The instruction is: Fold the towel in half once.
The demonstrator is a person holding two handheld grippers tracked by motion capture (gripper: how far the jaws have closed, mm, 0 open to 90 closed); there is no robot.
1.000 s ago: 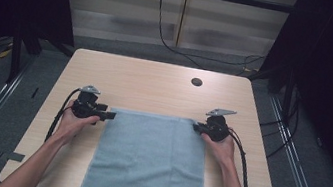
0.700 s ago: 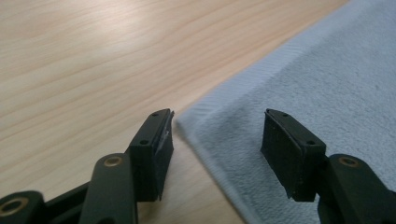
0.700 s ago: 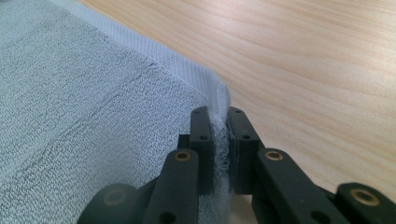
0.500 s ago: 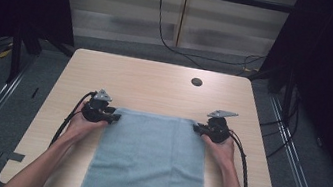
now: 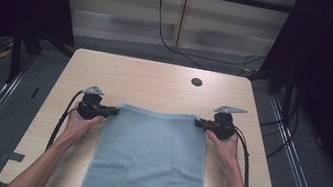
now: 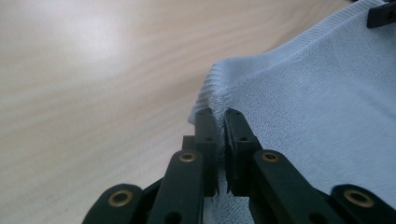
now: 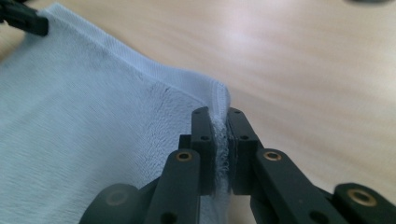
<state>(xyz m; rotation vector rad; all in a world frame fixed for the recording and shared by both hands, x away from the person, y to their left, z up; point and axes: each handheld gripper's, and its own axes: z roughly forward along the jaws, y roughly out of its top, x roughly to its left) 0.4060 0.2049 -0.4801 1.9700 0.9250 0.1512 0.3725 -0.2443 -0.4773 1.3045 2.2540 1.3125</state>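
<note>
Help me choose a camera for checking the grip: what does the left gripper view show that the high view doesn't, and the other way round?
Left gripper view: the left gripper's jaws, which have just been closing, pinch the towel's ribbed far corner, with fringe poking out between them.
High view: the table, its round hole, both forearms, and the towel hanging over the near edge.
Both: the blue towel on the wooden table, with the right gripper at its other far corner.

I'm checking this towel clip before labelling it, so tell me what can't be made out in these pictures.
- Towel: its near end is cut off by the bottom edge of the high view.
- Towel corners: the left gripper and right gripper jaws cover the pinched fabric.
- Dark spot on the table: too small in the high view to tell hole from object.
</note>
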